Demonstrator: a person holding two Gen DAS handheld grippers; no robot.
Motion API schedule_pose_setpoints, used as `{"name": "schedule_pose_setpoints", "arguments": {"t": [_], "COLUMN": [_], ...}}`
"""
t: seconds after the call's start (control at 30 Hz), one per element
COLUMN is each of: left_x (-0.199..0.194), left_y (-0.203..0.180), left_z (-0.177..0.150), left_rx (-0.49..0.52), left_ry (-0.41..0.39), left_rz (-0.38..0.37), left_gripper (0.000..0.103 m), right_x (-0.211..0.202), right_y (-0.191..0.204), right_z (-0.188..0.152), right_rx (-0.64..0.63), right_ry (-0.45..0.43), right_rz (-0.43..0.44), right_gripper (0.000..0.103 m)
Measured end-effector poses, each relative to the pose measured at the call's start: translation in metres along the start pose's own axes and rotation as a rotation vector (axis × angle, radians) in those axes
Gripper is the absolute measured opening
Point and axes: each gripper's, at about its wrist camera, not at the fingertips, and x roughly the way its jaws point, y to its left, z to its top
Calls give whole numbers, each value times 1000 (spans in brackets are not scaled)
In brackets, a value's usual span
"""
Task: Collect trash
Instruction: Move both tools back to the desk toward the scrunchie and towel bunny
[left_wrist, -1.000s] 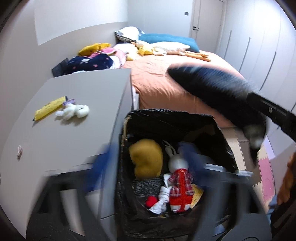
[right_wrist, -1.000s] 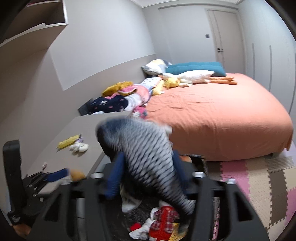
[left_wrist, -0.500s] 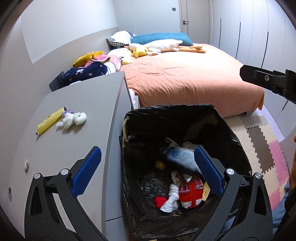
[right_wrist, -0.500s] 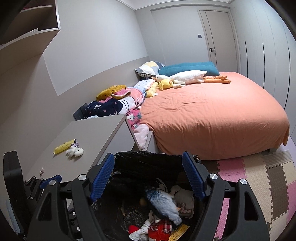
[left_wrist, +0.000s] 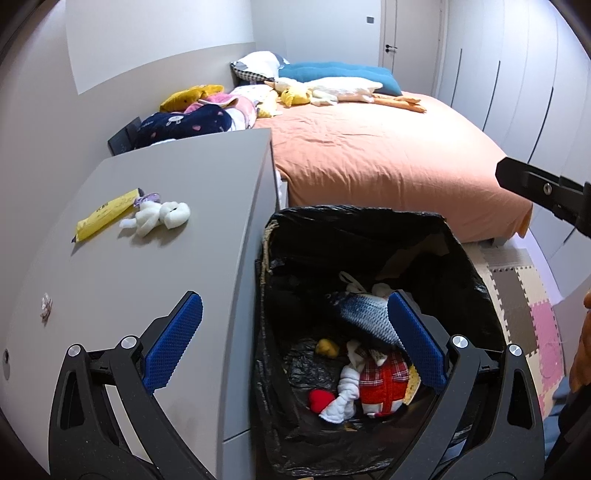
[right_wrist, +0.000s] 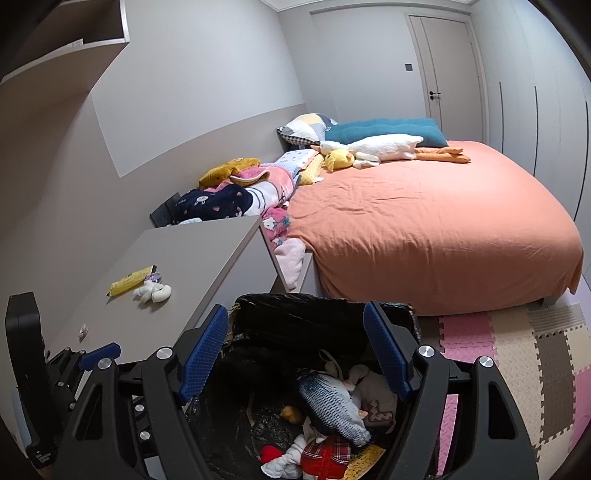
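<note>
A black-lined trash bin (left_wrist: 354, 229) stands beside a grey cabinet (left_wrist: 192, 192); it also shows in the right wrist view (right_wrist: 295, 306). Inside lie a grey striped fish toy (left_wrist: 362, 314) (right_wrist: 332, 406), a white doll in red plaid (left_wrist: 380, 380) and a small yellow toy (left_wrist: 327, 347). On the cabinet top lie a yellow wrapper (left_wrist: 105, 214) (right_wrist: 131, 284) and a small white plush (left_wrist: 159, 216) (right_wrist: 153, 291). My left gripper (left_wrist: 293, 332) is open and empty, straddling the cabinet edge and bin. My right gripper (right_wrist: 295, 354) is open and empty above the bin.
A bed with an orange cover (right_wrist: 424, 229) fills the right. Folded clothes and blankets (right_wrist: 236, 192) pile behind the cabinet. Foam floor mats (right_wrist: 517, 354) lie right of the bin. A small wrapped scrap (left_wrist: 45, 304) lies on the cabinet's near left.
The fish toy left my right gripper and dropped into the bin. My right gripper opened and is empty; both grippers have settled and pulled back slightly.
</note>
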Motion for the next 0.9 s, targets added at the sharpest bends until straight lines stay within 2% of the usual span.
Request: {"name": "schedule_pose_setpoints", "arguments": {"t": [0.27,0.6,0.9], "left_x": [0,-4,-5], "left_y": [34,104,152], "left_z": [-1,-9,-16], "left_rx": [-58,-177,-256], "left_ry": [3,3,7], "left_rz": [35,123,170], "left_gripper": [97,97,97], "right_x": [20,49,76], "right_y": [29,83,126], "right_z": [1,1,-2], "right_rx": [-19,-78,-142], "right_ry": [20,57,107], "right_rz": [51,127,174], "right_gripper": [76,76,76]}}
